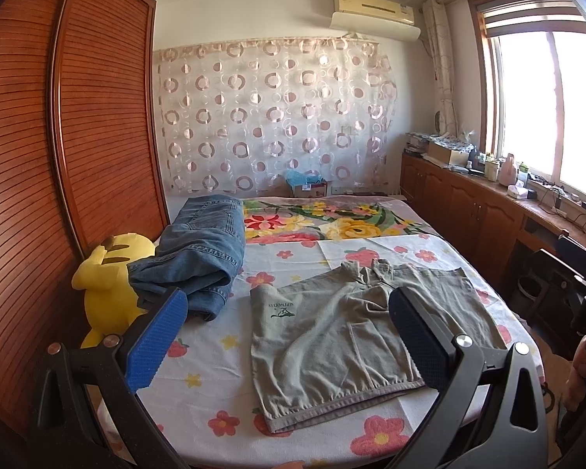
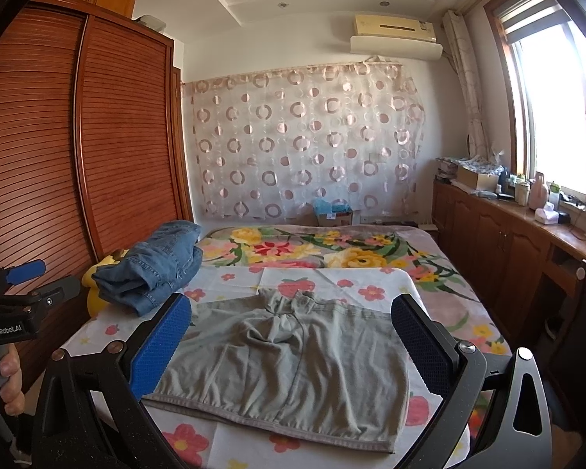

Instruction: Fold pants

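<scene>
Grey-green pants (image 1: 343, 336) lie folded into a flat rectangle on the flowered bed sheet (image 1: 215, 383), waistband towards me; they also show in the right wrist view (image 2: 293, 367). My left gripper (image 1: 285, 312) is open and empty, held above the bed's near edge, its blue pads (image 1: 156, 344) wide apart. My right gripper (image 2: 293, 312) is open and empty, over the pants' near side. The left gripper also shows at the left in the right wrist view (image 2: 23, 273); the right gripper's body shows at the right edge of the left wrist view (image 1: 582, 297).
Folded blue jeans (image 1: 199, 250) lie at the bed's left, partly on a yellow plush toy (image 1: 109, 281). A wooden wardrobe (image 1: 78, 136) stands left. A low cabinet (image 1: 488, 211) with bottles and boxes runs under the window at right. A patterned curtain (image 1: 273, 117) hangs behind.
</scene>
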